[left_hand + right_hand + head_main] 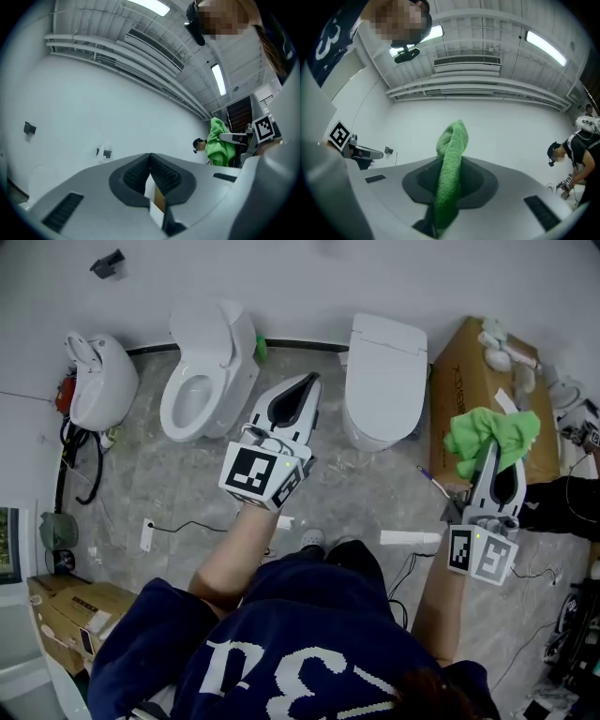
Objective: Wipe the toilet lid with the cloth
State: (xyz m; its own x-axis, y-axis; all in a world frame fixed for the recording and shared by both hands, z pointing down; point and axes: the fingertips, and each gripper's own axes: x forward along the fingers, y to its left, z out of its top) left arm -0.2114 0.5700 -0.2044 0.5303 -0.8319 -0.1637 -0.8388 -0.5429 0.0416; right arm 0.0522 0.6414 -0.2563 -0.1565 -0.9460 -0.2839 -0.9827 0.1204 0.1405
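Toilet lid [386, 354] lay shut on the white toilet standing at the far edge of the grey tiled floor [187, 474], right of centre, with its back to the wall. Person's dark blue top [281, 652] filled the near edge of the head view. A second white toilet [204, 376], seat open and bowl showing, stood at the same far edge to the left of the first. A third white fixture [101, 381] sat near the far left corner. A cardboard box [467, 381] stood just right of the lidded toilet, with small white items on its top. Left gripper [310, 382] was held over the floor between the two toilets, touching neither. In the left gripper view its jaws were brought together at the tips with nothing caught between them. Right gripper [495, 465] was held over the near end of the box, right of the lidded toilet. In the right gripper view its jaws were clamped on the green cloth [489, 432], which stood up past the tips in a bunched fold. Cloth was apart from the lid. A white tube [410, 538] lay on the floor between the two forearms.
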